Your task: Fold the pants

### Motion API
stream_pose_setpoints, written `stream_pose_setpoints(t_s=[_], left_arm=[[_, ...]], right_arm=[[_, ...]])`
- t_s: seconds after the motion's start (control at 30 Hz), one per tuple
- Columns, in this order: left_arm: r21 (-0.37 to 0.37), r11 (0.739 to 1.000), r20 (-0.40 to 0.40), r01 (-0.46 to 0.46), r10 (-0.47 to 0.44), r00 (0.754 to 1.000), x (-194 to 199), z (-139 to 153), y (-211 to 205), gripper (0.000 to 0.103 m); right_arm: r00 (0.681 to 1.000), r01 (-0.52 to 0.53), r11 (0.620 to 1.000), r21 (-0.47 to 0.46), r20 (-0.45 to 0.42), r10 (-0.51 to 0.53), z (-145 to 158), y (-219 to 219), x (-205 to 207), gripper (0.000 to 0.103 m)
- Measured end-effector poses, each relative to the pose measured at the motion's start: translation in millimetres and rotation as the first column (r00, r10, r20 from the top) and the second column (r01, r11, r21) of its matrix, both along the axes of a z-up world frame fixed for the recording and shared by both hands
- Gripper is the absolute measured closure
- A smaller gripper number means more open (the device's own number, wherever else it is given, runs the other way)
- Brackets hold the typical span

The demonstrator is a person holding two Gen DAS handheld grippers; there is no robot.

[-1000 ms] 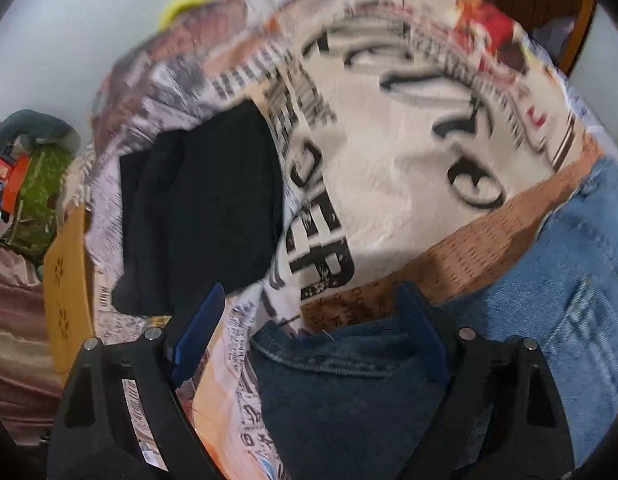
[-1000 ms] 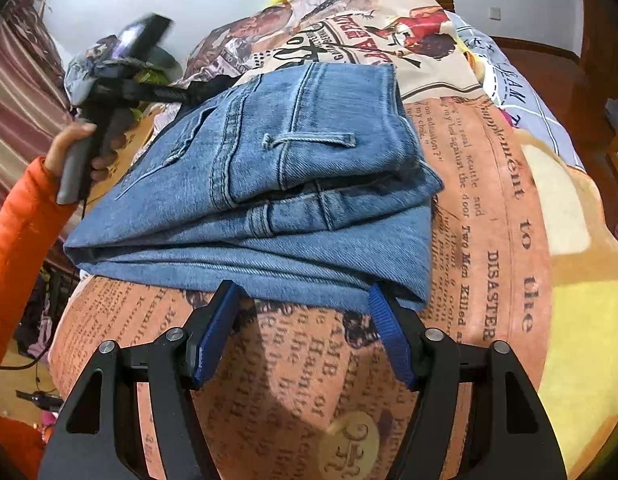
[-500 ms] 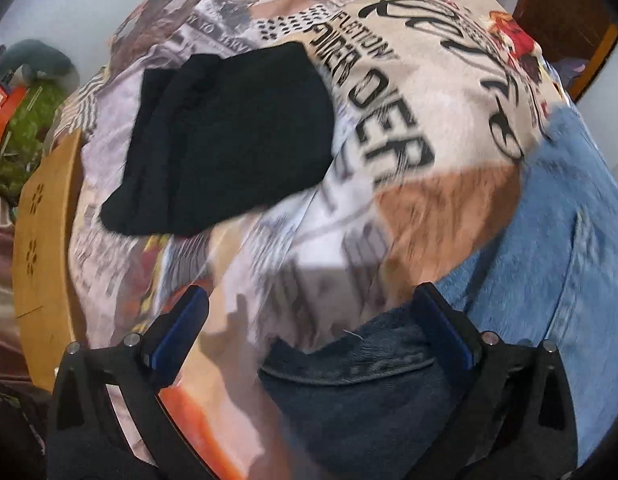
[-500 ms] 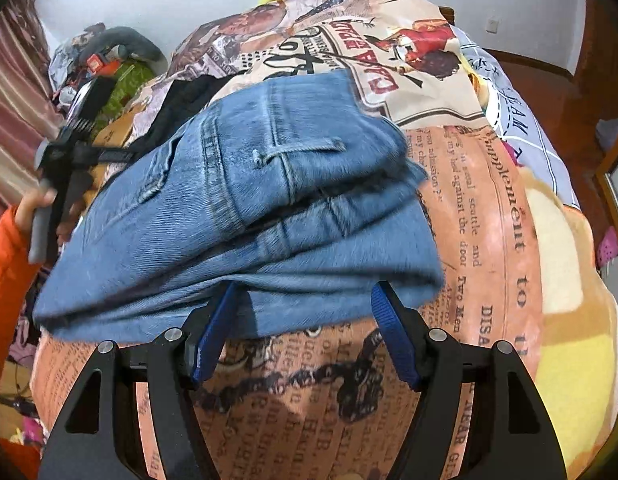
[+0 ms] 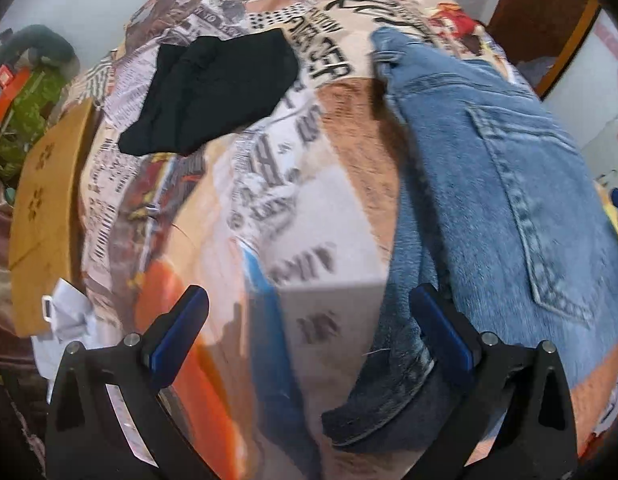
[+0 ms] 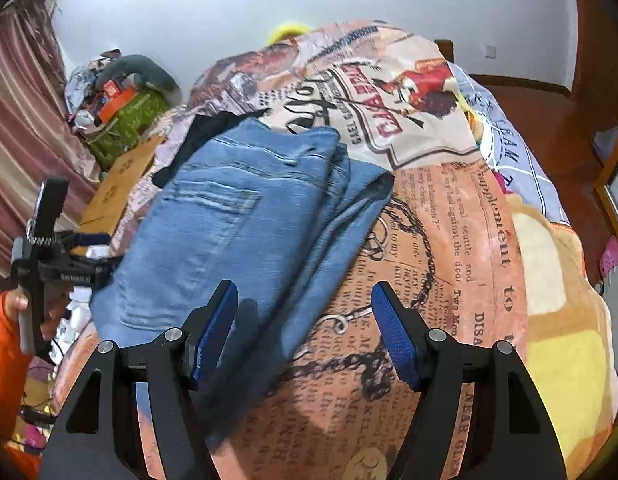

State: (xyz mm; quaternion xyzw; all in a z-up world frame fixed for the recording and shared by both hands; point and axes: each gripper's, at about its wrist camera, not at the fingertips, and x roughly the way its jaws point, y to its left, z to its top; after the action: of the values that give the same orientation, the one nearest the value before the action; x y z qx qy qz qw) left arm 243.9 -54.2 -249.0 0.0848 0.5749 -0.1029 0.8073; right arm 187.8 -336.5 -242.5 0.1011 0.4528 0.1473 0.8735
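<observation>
bedspread (image 6: 461, 240) printed like old newspaper fills both views, with legible words "supplement", "to", "two men" and part of "disa…" down the right half of the right wrist view; most other print is blurred. folded blue jeans (image 6: 245, 232) lie on it, centre left in that view, back pocket up; in the left wrist view they (image 5: 509, 184) run down the right side, waistband at the bottom edge. black garment (image 5: 213, 92) lies upper left in the left wrist view, apart from the jeans. cardboard box (image 5: 41, 216) sits at the left edge there. left gripper (image 5: 309, 332) is spread wide, holding nothing, its right finger (image 5: 441, 332) just beside or touching the jeans; i cannot tell which. right gripper (image 6: 305, 336) is spread fairly wide and empty, its left finger (image 6: 213, 332) over the jeans' near edge.
</observation>
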Motion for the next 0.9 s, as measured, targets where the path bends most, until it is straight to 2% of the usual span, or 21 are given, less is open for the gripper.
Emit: stream_pose_setpoints(t_s=[0.17, 0.3, 0.5, 0.57, 0.73, 0.9], left_arm=[[0.046, 0.998, 0.117, 0.034, -0.039, 0.992, -8, 25, -20, 0.003], [0.001, 0.999, 0.160, 0.049, -0.048, 0.986, -6, 41, -29, 0.003], [0.044, 0.997, 0.134, 0.061, -0.066, 0.989, -1, 14, -30, 0.002], [0.019, 0.998, 0.132, 0.063, -0.065, 0.989, -1, 15, -25, 0.002], [0.069, 0.996, 0.187, 0.061, -0.073, 0.980, 12, 31, -24, 0.003], [0.048, 0.997, 0.237, 0.062, -0.071, 0.969, 39, 54, -37, 0.003]], right_arm=[[0.999, -0.032, 0.999, -0.016, -0.022, 0.032, -12, 12, -5, 0.036], [0.998, -0.053, 0.998, -0.019, -0.038, 0.052, -23, 17, -8, 0.040], [0.997, -0.058, 0.998, 0.023, -0.057, 0.059, -31, 10, -16, 0.042], [0.996, -0.066, 0.998, 0.013, -0.057, 0.067, -29, 11, -18, 0.042], [0.997, -0.073, 0.997, -0.035, -0.027, 0.072, -13, 9, -14, 0.043], [0.998, -0.037, 0.999, -0.002, 0.044, 0.037, 4, -3, 14, 0.043]])
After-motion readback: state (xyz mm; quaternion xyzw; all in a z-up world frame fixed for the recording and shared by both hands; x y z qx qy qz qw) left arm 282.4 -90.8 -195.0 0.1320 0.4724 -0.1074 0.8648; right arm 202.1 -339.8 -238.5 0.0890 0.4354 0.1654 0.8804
